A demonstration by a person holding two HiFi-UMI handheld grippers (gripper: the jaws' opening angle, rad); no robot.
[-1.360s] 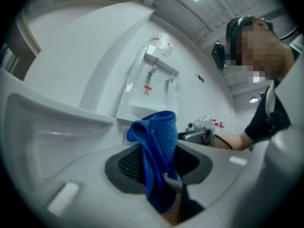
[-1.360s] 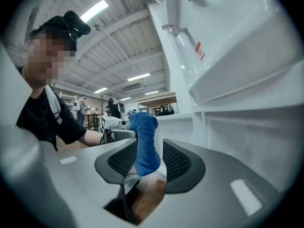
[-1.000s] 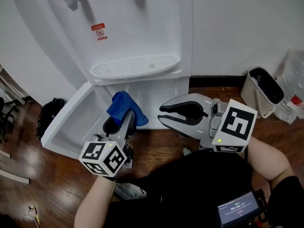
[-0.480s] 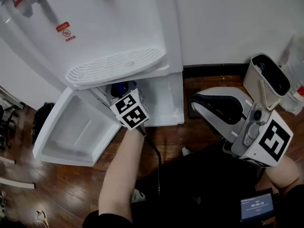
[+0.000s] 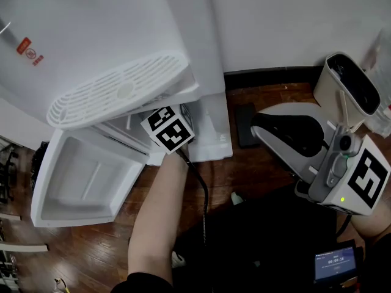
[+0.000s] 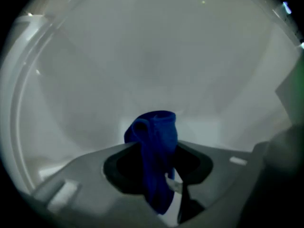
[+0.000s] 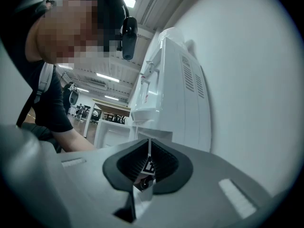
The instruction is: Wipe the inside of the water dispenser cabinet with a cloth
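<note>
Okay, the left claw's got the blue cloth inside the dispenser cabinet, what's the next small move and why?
Probably ease the left claw forward until the blue cloth presses the cabinet's inner wall, then sweep. The claw is shut on the cloth and inside the cabinet, but the cloth looks short of any surface.

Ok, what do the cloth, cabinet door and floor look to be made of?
Cloth: soft matte blue fabric, bunched in folds. Cabinet door: probably white moulded plastic, smooth, with formed recesses. Floor: brown planks with sheen and visible seams; wood or laminate, can't tell.
</note>
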